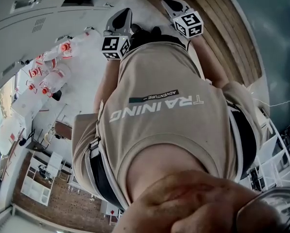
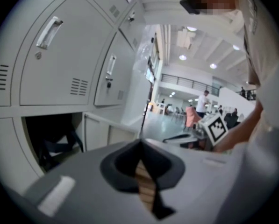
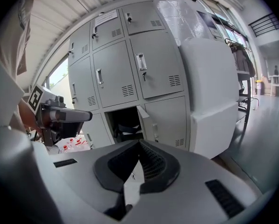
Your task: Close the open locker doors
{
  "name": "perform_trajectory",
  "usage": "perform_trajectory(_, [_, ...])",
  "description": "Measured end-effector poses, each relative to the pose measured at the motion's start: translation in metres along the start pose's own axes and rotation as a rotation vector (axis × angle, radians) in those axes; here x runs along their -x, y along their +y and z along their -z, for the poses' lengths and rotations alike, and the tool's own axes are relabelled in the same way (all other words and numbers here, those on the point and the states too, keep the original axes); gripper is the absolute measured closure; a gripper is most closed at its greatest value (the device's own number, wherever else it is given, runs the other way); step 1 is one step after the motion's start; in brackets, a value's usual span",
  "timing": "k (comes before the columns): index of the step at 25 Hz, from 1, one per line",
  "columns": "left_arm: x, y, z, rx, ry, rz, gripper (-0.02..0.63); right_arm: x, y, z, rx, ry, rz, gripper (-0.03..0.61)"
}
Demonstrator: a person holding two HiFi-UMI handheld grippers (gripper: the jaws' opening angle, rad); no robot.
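Observation:
A bank of grey lockers stands ahead in the right gripper view. One lower locker is open, its door swung outward, with dark things inside. The left gripper view shows the same open compartment low on the left, under shut locker doors. My left gripper is shut with nothing between its jaws. My right gripper is shut and empty too. Both are held up in front of the person's chest, the left gripper beside the right gripper, away from the lockers.
Shrink-wrapped bottles with red caps lie left of the lockers. A big white wrapped block stands right of the locker bank. Wooden floor runs to the right. People move about far down the hall.

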State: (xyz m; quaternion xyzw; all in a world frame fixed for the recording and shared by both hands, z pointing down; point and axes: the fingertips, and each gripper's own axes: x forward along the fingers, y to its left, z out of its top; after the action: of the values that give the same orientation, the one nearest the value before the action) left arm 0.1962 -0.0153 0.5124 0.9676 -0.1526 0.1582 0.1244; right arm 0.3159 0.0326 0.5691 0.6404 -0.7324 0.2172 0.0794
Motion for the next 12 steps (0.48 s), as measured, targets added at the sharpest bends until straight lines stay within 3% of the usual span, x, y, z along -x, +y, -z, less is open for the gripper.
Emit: perform_trajectory(12, [0.0,0.039,-0.006,0.028,-0.04,0.075,0.617,-0.017,-0.021,-0.018,-0.008,0.018,0.174,0.565])
